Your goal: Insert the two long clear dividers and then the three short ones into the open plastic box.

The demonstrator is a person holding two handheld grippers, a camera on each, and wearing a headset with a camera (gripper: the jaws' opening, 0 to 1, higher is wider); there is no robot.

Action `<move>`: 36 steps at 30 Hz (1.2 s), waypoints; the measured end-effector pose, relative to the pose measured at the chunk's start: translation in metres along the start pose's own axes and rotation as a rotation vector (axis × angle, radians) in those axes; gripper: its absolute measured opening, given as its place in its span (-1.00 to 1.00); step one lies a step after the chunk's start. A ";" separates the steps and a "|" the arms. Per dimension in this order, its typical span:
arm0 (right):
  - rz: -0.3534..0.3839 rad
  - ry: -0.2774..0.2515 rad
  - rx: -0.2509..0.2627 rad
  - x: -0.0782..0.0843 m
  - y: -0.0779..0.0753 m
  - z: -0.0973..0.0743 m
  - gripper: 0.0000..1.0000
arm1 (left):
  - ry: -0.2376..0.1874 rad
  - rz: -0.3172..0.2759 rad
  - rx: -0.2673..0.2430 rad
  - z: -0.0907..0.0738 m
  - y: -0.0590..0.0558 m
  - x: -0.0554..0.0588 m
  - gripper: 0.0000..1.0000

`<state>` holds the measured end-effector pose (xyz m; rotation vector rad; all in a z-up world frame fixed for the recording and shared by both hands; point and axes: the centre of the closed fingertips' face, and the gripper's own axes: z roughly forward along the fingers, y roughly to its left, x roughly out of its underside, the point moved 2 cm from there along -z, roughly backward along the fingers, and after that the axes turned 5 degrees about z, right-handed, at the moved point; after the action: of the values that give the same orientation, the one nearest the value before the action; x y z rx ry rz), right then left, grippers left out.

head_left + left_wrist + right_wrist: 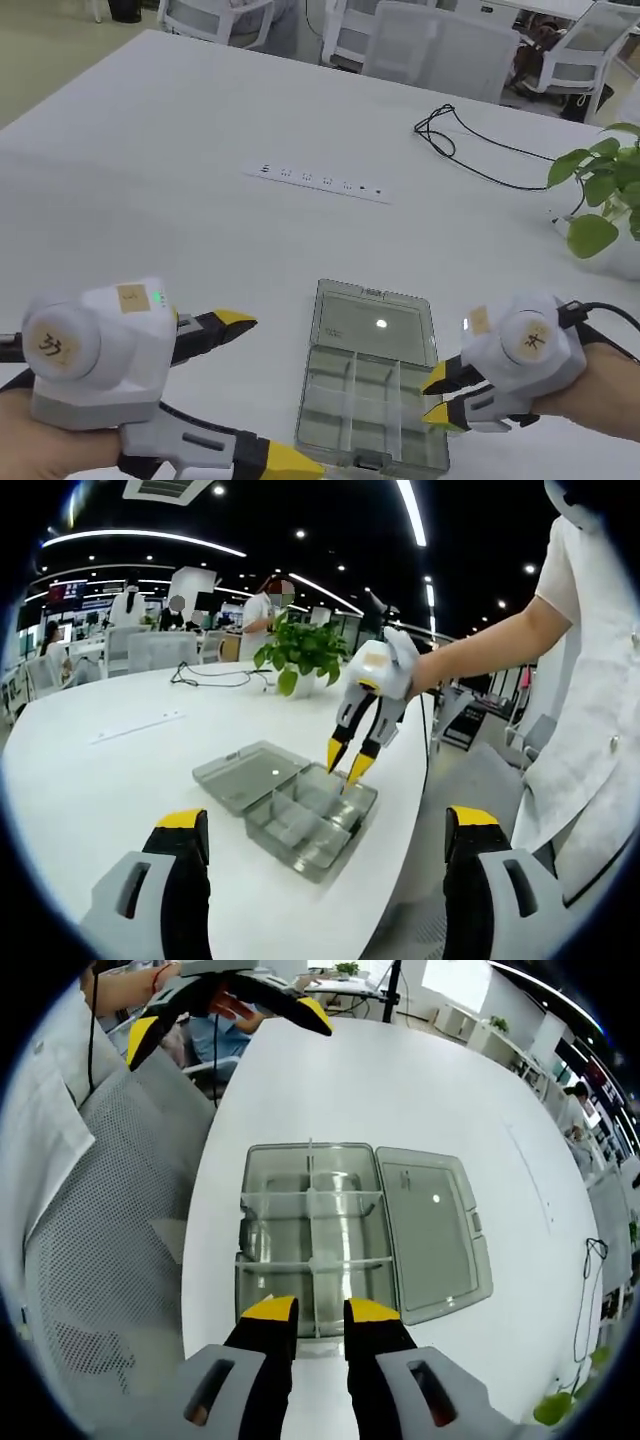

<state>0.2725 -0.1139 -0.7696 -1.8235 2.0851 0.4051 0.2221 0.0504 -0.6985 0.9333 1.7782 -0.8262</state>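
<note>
Head view shows me the open plastic box (345, 410) at the near edge of the white tabletop (150, 170), its lid (375, 320) folded flat toward the far side. Clear dividers (312, 1200) stand inside and cross into compartments; I cannot count them reliably. My left hand-held gripper (270, 390) sits to the left of the box and apart from it, jaws spread wide with nothing between them. My right hand-held gripper (436, 398) is at the box's right wall, tips parted by a narrow gap, and I can make out nothing held. In the left gripper view its yellow tips hang just above the box interior. Toward the far side of the tabletop lie a white power strip (320, 182) and a black cable (470, 150), with a potted plant (600, 200) at the right edge.
</note>
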 end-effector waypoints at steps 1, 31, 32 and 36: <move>0.008 -0.011 0.011 -0.001 -0.001 -0.004 -0.57 | 0.000 0.000 0.000 0.000 0.000 0.000 1.00; 0.205 -0.218 0.200 0.006 0.001 -0.082 -0.33 | 0.022 0.020 0.000 -0.009 0.000 -0.001 1.00; 0.220 -0.231 0.204 0.006 0.002 -0.083 -0.32 | 0.023 0.021 0.000 -0.009 0.000 -0.001 1.00; 0.242 -0.249 0.218 0.009 0.005 -0.086 -0.28 | 0.026 0.022 0.002 -0.009 -0.001 0.000 1.00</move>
<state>0.2607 -0.1582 -0.6960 -1.3315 2.0871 0.4222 0.2173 0.0577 -0.6953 0.9666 1.7867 -0.8052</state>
